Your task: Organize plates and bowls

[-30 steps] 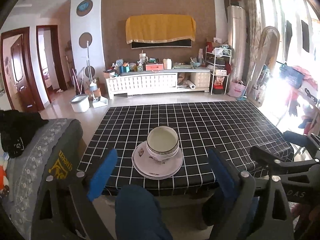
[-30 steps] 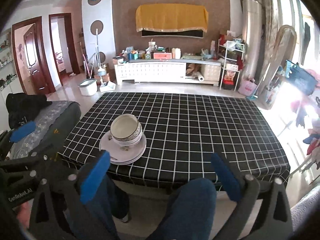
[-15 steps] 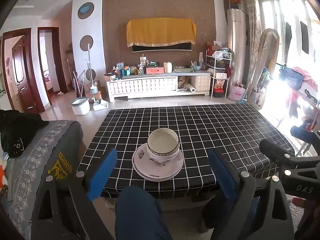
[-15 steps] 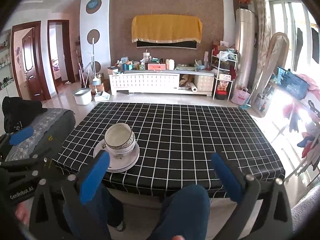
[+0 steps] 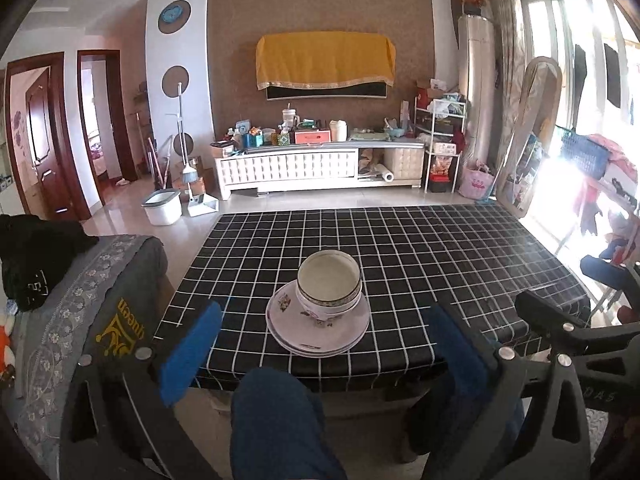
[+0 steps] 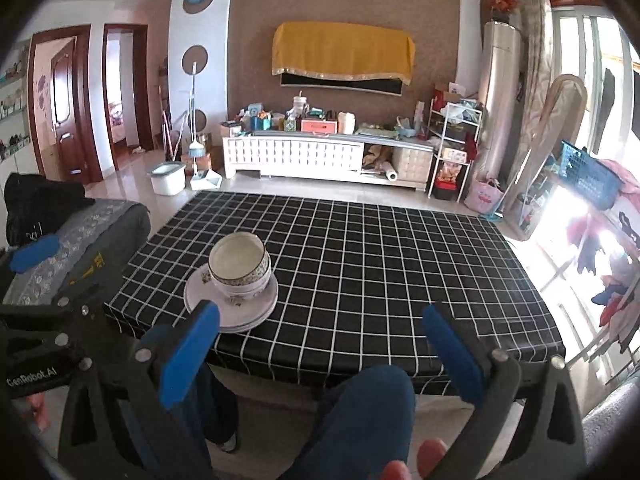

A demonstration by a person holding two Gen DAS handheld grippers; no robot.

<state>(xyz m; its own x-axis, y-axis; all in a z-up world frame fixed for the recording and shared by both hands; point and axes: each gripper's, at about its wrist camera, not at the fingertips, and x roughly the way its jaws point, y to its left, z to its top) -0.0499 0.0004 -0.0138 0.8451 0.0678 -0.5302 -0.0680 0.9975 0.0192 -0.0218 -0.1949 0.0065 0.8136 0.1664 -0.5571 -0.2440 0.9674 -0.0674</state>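
Note:
A stack of white bowls (image 5: 328, 284) (image 6: 238, 264) with patterned rims sits on a stack of floral plates (image 5: 320, 340) (image 6: 236, 316). The stack stands near the front edge of the black checked table (image 5: 440, 248) (image 6: 380, 260). My left gripper (image 5: 322, 312) hovers short of the table edge, in line with the stack. Its jaws are opening, with nothing between the blue pads. My right gripper (image 6: 320, 312) is open and empty, with the stack ahead of its left finger. Neither gripper touches the dishes.
A sofa arm with a grey patterned cover (image 5: 80, 300) and a black garment (image 5: 36, 248) stands left of the table. A person's knees in blue trousers (image 5: 276, 420) (image 6: 360, 412) are below the grippers. A white cabinet (image 5: 288, 164) stands by the far wall.
The left gripper's fingers stand slightly wider apart. The right wrist view has tilted a little. The bowls and plates have not moved.

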